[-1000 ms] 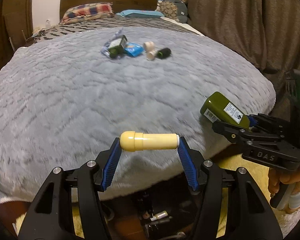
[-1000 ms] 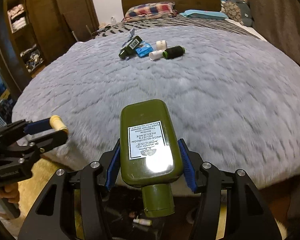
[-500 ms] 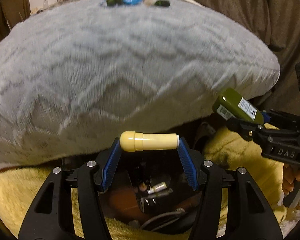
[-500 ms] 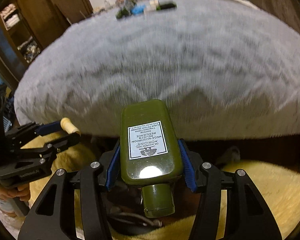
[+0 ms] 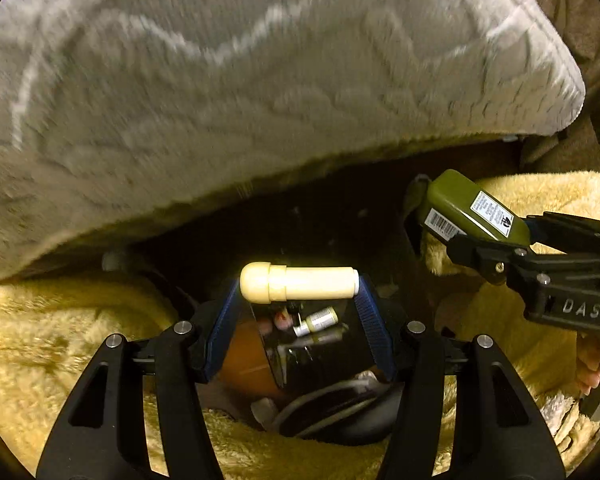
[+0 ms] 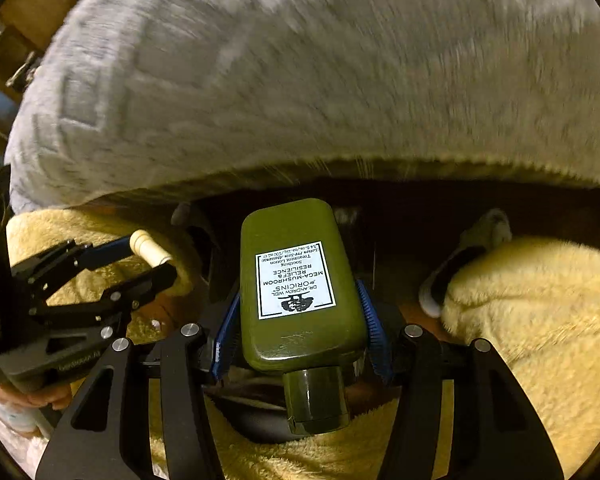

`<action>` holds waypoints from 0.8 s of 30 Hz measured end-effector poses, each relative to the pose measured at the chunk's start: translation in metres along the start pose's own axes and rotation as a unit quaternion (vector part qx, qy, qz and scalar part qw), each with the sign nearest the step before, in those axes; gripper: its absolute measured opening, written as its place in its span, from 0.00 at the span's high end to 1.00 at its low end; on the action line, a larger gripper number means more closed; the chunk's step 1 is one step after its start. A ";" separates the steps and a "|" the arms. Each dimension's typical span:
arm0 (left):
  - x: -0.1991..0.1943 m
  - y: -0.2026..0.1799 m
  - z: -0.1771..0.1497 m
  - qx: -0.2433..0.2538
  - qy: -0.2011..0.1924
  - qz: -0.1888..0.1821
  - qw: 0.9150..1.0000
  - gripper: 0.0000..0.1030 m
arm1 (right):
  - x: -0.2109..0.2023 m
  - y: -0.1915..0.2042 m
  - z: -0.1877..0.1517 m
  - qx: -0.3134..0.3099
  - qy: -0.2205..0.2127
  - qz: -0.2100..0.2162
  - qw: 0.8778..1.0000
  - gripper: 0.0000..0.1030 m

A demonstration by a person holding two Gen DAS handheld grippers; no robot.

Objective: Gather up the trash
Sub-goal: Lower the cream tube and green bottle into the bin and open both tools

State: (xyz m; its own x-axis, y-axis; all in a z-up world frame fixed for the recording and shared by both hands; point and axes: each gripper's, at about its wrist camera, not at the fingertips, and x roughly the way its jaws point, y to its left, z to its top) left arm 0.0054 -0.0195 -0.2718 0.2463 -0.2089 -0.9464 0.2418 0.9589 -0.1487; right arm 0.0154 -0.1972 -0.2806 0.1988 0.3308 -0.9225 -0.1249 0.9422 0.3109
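My left gripper (image 5: 298,286) is shut on a cream plastic tube (image 5: 300,283), held crosswise between the blue pads. It hangs above a dark trash bin (image 5: 332,412) on the floor, which holds small bottles (image 5: 318,320). My right gripper (image 6: 298,312) is shut on an olive green lotion bottle (image 6: 296,284), cap toward the camera. The right gripper and bottle (image 5: 472,210) also show at the right of the left wrist view. The left gripper with the tube (image 6: 150,250) shows at the left of the right wrist view.
The grey fuzzy blanket (image 5: 260,80) on the bed hangs over the top of both views. A yellow fluffy rug (image 5: 60,320) surrounds the bin on the floor. A slipper (image 6: 456,268) lies at the rug's edge near the dark gap under the bed.
Both grippers have dropped from bed height toward the floor, each holding its item. The bed top and its trash left view; the bin and rug now fill the lower frame.
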 end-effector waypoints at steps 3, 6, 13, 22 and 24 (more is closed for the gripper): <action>0.010 -0.003 -0.004 0.003 0.020 -0.007 1.000 0.47 | 0.008 -0.004 0.002 0.008 0.010 0.000 1.000 0.46; 0.018 -0.006 -0.005 0.009 0.037 -0.012 0.999 0.47 | 0.015 -0.001 0.003 0.007 0.018 -0.001 1.000 0.46; 0.025 -0.003 -0.004 0.004 0.057 -0.021 0.998 0.42 | 0.024 -0.001 0.002 0.004 0.023 -0.006 1.000 0.45; 0.012 -0.005 0.000 0.007 0.035 -0.004 0.999 0.29 | 0.013 -0.005 0.009 0.006 0.000 -0.017 1.000 0.33; 0.002 -0.005 0.002 0.009 0.021 0.002 1.000 0.26 | 0.006 -0.006 0.012 0.006 -0.009 -0.015 1.000 0.30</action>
State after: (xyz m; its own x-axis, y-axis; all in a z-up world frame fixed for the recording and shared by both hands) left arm 0.0069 -0.0250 -0.2721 0.2081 -0.1969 -0.9581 0.2571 0.9561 -0.1406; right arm 0.0290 -0.2000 -0.2854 0.2193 0.3026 -0.9275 -0.1061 0.9525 0.2856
